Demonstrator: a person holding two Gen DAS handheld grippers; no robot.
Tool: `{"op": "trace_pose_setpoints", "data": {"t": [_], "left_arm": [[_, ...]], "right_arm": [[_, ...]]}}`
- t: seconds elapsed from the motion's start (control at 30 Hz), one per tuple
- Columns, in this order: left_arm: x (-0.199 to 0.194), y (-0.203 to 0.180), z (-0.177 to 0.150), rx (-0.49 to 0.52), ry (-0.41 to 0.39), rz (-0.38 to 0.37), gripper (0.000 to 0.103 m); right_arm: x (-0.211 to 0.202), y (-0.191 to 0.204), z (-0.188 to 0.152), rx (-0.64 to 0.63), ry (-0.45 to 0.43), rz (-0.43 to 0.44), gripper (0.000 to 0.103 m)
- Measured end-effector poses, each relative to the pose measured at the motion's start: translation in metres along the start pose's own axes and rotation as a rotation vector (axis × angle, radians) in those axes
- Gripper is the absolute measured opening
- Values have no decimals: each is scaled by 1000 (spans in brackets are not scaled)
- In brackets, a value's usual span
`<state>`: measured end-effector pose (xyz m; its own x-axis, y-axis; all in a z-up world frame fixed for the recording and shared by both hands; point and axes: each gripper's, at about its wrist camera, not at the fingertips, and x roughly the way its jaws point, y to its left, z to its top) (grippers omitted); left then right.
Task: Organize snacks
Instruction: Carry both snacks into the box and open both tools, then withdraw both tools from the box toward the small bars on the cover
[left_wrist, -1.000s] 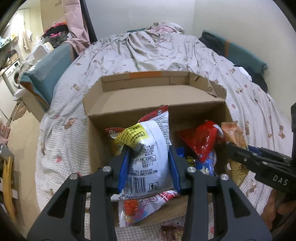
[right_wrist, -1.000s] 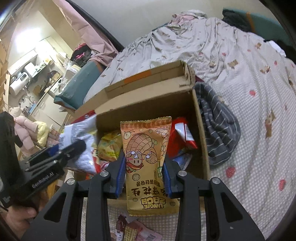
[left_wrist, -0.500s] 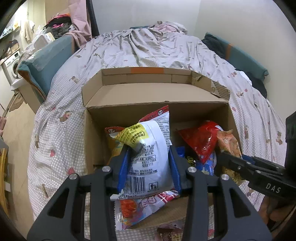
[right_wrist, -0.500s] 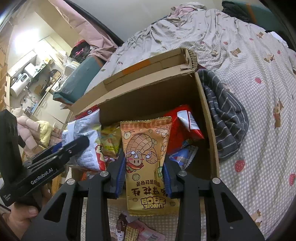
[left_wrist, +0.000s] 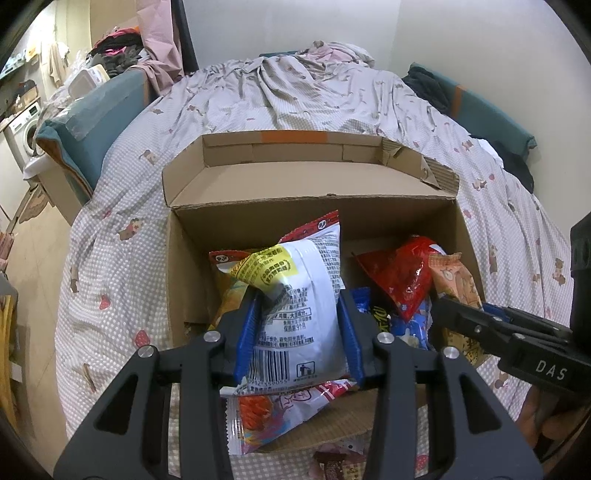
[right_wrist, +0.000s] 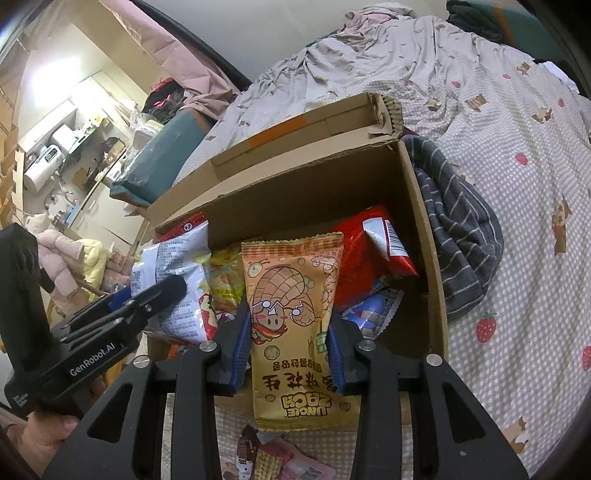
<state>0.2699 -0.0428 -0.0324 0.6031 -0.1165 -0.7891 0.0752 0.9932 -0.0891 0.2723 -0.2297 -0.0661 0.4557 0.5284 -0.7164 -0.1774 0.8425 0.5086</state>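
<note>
An open cardboard box (left_wrist: 303, 216) sits on the bed; it also shows in the right wrist view (right_wrist: 430, 258). My left gripper (left_wrist: 297, 314) is shut on a white snack bag (left_wrist: 306, 295) with a yellow label, held over the box's left half. My right gripper (right_wrist: 286, 332) is shut on an orange peanut snack bag (right_wrist: 291, 299), held over the box's near edge. Inside the box lie a red bag (left_wrist: 399, 273), a blue packet (left_wrist: 373, 314) and a yellow bag (right_wrist: 225, 280). The right gripper shows at the right of the left wrist view (left_wrist: 439, 302).
A snack bag (left_wrist: 280, 410) hangs over the box's front edge. Small packets (right_wrist: 266, 458) lie on the bedsheet in front of the box. A striped grey cloth (right_wrist: 458, 229) lies right of the box. A teal pillow (left_wrist: 92, 125) is at the bed's left edge.
Both grippers have moved forward over the box with their bags still held. The box appears nearer and lower in both views.
</note>
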Motion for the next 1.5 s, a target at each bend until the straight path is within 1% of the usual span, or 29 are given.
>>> {"op": "trace_pose_setpoints", "data": {"t": [0.17, 0.27, 0.33, 0.37, 0.43, 0.47, 0.5, 0.53, 0.57, 0.63, 0.8, 1.0, 1.13, 1.27, 1.37, 1.5], "left_arm": [[-2, 0, 0, -4, -4, 0, 38], [-4, 1, 1, -16, -14, 14, 38], [-5, 2, 1, -21, -15, 12, 38], [-5, 2, 1, -19, -11, 11, 38], [-5, 1, 1, -20, -14, 11, 40], [-6, 1, 1, -19, -15, 11, 51], [-6, 1, 1, -20, -18, 10, 59], [-8, 1, 1, -24, -23, 8, 75], [-10, 2, 1, -29, -34, 10, 87], [-15, 2, 0, -37, -62, 17, 91], [-22, 4, 1, -28, -84, 28, 91], [-38, 11, -1, -53, -119, 34, 91], [-51, 16, -4, -72, -122, 26, 91], [-68, 18, -15, -68, -135, 35, 91], [-75, 18, -25, -70, -121, 28, 91], [-80, 15, -41, -46, -97, 25, 91]], "right_arm": [[-3, 1, 1, 3, -16, 8, 40], [-5, 2, 1, 1, -23, 17, 40], [-8, 3, 2, 0, -38, 18, 42], [-9, 3, 2, 3, -42, 22, 44], [-13, 2, 3, 15, -62, 28, 62], [-15, 1, 3, 18, -70, 27, 67], [-17, 1, 3, 22, -79, 24, 78], [-19, 1, 4, 28, -85, 19, 88], [-20, 0, 4, 34, -91, 17, 90], [-22, -2, 5, 37, -89, 16, 91], [-26, -2, 8, 43, -90, 10, 91], [-38, 4, 7, 35, -111, 6, 91], [-48, 9, -1, 29, -102, 5, 91], [-61, 13, -12, 41, -96, 7, 91], [-70, 18, -18, 27, -97, -1, 91], [-77, 22, -28, 18, -94, -18, 91]]}}
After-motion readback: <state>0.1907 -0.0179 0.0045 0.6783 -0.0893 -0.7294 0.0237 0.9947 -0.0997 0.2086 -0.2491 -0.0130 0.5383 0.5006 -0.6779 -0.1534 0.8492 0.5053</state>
